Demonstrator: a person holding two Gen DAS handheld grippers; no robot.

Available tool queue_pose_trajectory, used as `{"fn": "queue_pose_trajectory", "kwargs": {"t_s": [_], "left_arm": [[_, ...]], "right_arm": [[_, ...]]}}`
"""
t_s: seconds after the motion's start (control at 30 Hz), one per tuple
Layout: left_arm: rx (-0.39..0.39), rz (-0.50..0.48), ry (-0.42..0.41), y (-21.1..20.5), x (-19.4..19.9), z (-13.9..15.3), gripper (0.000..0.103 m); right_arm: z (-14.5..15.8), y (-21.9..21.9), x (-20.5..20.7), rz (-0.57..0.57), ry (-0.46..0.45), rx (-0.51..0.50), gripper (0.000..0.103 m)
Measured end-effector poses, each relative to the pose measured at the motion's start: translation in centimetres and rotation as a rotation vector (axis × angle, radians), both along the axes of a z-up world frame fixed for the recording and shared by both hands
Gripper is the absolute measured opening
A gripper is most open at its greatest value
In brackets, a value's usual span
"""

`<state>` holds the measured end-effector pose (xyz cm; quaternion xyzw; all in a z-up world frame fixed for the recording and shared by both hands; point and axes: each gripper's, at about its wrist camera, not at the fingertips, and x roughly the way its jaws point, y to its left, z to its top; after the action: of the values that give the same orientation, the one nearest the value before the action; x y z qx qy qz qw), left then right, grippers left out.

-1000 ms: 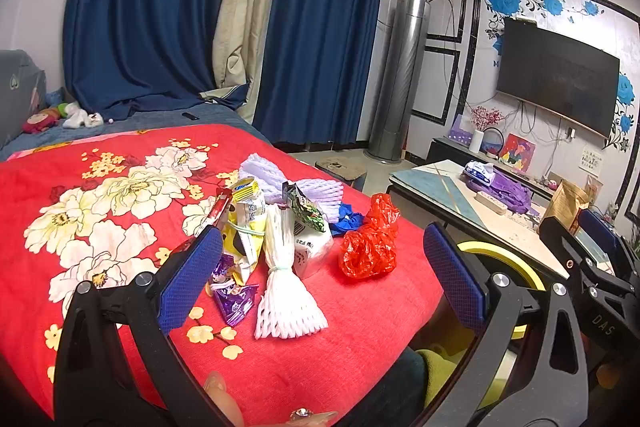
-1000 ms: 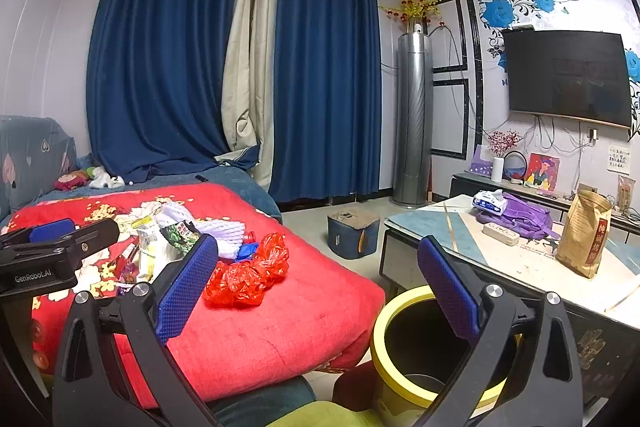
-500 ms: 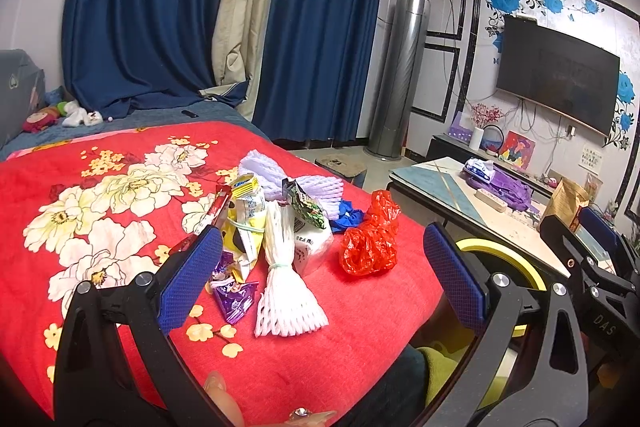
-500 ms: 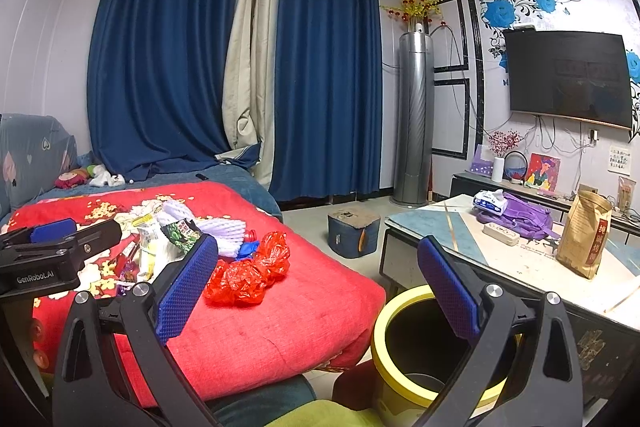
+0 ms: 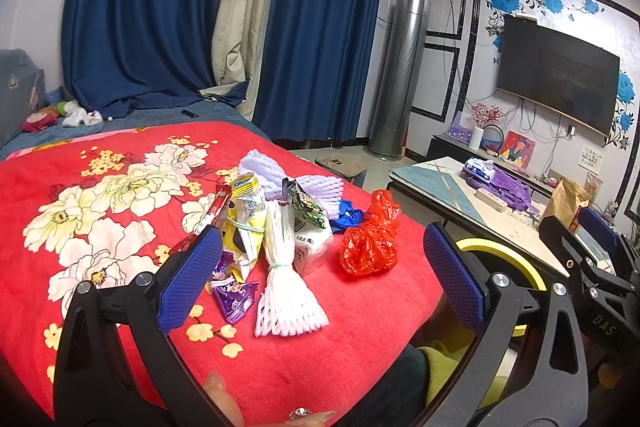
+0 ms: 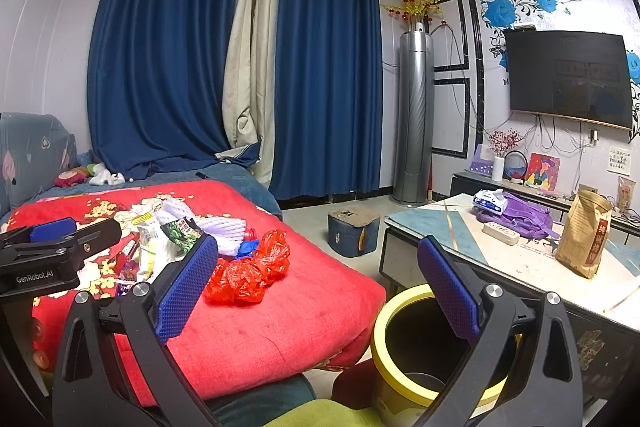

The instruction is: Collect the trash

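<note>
A pile of trash lies on the red flowered bedspread (image 5: 100,211): a white foam net (image 5: 286,287), a crumpled red plastic bag (image 5: 370,243), a purple wrapper (image 5: 234,297), a yellow snack packet (image 5: 246,227), a green wrapper (image 5: 308,209) and a blue scrap (image 5: 348,219). My left gripper (image 5: 320,279) is open and empty, held above the bed's near edge in front of the pile. My right gripper (image 6: 316,291) is open and empty, between the red bag (image 6: 248,273) and the yellow-rimmed bin (image 6: 404,307) on the floor. The bin's rim also shows in the left wrist view (image 5: 500,255).
A low table (image 6: 532,259) stands right of the bin with a brown paper bag (image 6: 584,235), a purple bag (image 6: 524,215) and a power strip (image 6: 500,233). A blue stool (image 6: 354,231) sits on the floor beyond. Soft toys (image 5: 60,115) lie at the bed's far end.
Both grippers have stayed almost still and open. Nothing in the trash pile has moved.
</note>
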<state>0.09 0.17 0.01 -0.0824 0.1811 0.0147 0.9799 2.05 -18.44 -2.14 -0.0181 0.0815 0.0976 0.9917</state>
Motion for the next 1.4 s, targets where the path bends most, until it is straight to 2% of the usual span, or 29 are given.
{"fn": "queue_pose_trajectory", "kwargs": {"t_s": [0.27,0.53,0.87,1.0,1.13,1.27,1.4], "left_arm": [[-0.009,0.008,-0.001,0.2,0.0,-0.1,0.092],[-0.039,0.052,0.002,1.9,0.1,-0.2,0.092],[-0.092,0.125,0.029,5.8,0.5,-0.6,0.092],[-0.107,0.154,0.047,7.4,0.8,-1.0,0.092],[-0.15,0.126,0.051,8.9,1.4,-1.3,0.092],[-0.159,0.092,0.099,9.7,2.9,-1.6,0.092],[-0.114,0.068,0.144,9.8,4.6,-2.0,0.092]], "right_arm": [[-0.5,0.0,-0.3,0.02,0.004,-0.003,0.097],[-0.4,0.9,-0.1,0.159,0.031,-0.043,0.097],[-0.8,4.9,1.8,0.285,0.074,-0.133,0.097],[-1.2,5.9,3.5,0.289,0.11,-0.149,0.097],[-1.9,6.4,5.7,0.265,0.161,-0.142,0.097],[-2.5,6.2,7.8,0.233,0.214,-0.125,0.097],[-3.3,6.1,10.0,0.194,0.267,-0.104,0.097]]}}
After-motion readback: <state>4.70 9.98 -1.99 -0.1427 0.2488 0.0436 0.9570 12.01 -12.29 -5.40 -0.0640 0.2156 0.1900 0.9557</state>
